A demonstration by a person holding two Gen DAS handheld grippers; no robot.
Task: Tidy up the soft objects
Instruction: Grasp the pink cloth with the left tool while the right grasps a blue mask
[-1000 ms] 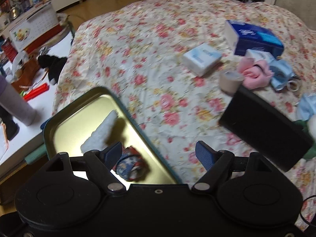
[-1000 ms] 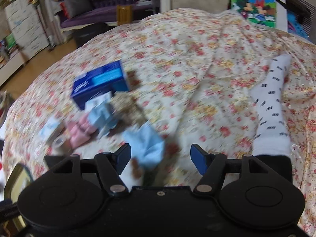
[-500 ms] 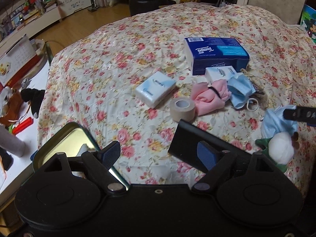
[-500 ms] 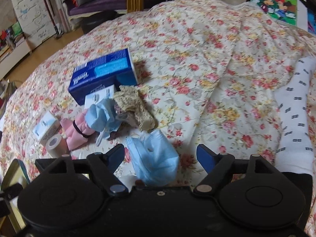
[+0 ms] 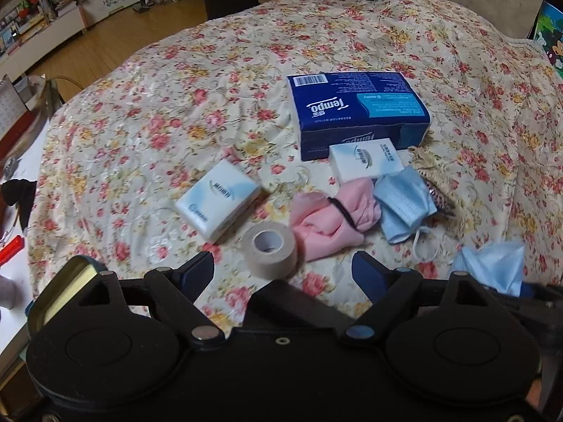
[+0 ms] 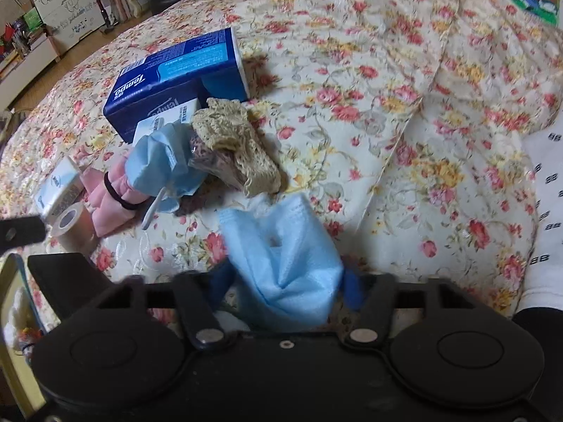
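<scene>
Our right gripper (image 6: 286, 290) fingers have just been closing onto the crumpled light-blue paper face mask (image 6: 285, 263), left gripper (image 5: 283, 274) wide and empty; shallow pinch on limp fabric may slip.

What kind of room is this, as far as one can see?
Probably a bedroom in a lived-in home: a floral bedspread covers a bed, a wooden floor lies beyond it, and crowded shelves stand by the wall.

Bare floral bedspread (image 5: 147, 112) left of and beyond blue tissue box (image 5: 355, 109): open passage. Near side crowded: tissue packs, tape roll (image 5: 270, 248), pink cloth (image 5: 330, 219), masks.
</scene>
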